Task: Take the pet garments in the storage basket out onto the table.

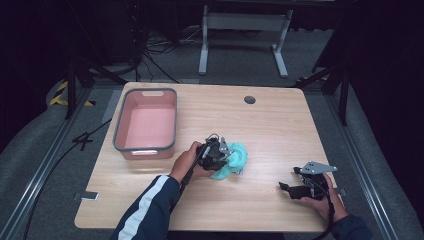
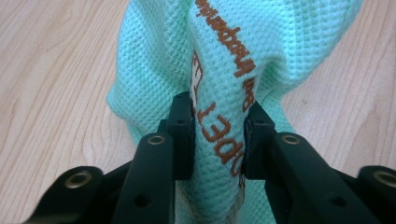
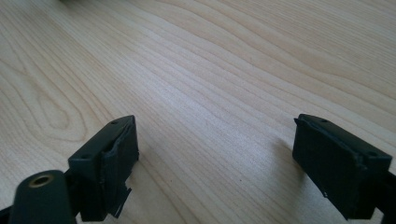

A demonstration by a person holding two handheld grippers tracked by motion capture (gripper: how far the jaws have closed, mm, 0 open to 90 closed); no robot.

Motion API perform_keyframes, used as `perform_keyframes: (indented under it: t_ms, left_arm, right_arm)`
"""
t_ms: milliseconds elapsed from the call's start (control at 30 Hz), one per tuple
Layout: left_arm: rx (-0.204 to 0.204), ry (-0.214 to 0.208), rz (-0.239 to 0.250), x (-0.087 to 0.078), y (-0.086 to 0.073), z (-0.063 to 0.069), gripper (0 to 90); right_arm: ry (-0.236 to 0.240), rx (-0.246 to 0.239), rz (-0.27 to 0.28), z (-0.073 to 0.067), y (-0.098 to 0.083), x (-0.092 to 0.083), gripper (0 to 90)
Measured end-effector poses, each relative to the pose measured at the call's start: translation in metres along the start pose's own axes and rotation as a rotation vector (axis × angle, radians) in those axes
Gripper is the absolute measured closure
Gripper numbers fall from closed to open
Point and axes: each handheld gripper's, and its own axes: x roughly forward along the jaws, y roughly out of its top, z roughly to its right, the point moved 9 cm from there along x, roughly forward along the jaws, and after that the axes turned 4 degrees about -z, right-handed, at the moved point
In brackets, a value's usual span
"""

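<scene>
While your left gripper pinched a fold of the mint cloth lying mid-table beside the pink bin, your right gripper rested spread over bare pale wood table, dark room around.

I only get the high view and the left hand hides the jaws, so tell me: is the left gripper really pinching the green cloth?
Observer: Yes. In the left gripper view the left gripper has both pads pressed on a fold of the green cloth.
Operator: Any markings on it?
Observer: Brown embroidered lettering runs along the pinched fold; I cannot read it whole.
Operator: And the right gripper?
Observer: The right gripper stands open over bare table.
</scene>
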Motion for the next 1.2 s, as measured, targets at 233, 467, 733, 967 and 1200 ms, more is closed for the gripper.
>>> perform_keyframes:
  t_ms: [233,467,733,967,1200]
  left_arm:
    - [-0.024,-0.002,0.0,0.005,-0.001,0.0,53.1]
    - [-0.038,0.028,0.016,0.002,0.001,-0.002,36.7]
    - [-0.033,0.023,0.038,-0.009,0.002,-0.002,28.3]
    - [-0.013,0.029,0.057,-0.023,0.001,-0.002,26.4]
    - [0.021,0.049,0.061,-0.034,0.0,-0.001,23.4]
  right_arm:
    - [0.0,0.0,0.0,0.0,0.0,0.0,14.9]
    - [0.0,0.0,0.0,0.0,0.0,0.0,14.9]
    - [0.0,0.0,0.0,0.0,0.0,0.0,14.9]
    - [0.0,0.0,0.0,0.0,0.0,0.0,14.9]
    - [0.0,0.0,0.0,0.0,0.0,0.0,14.9]
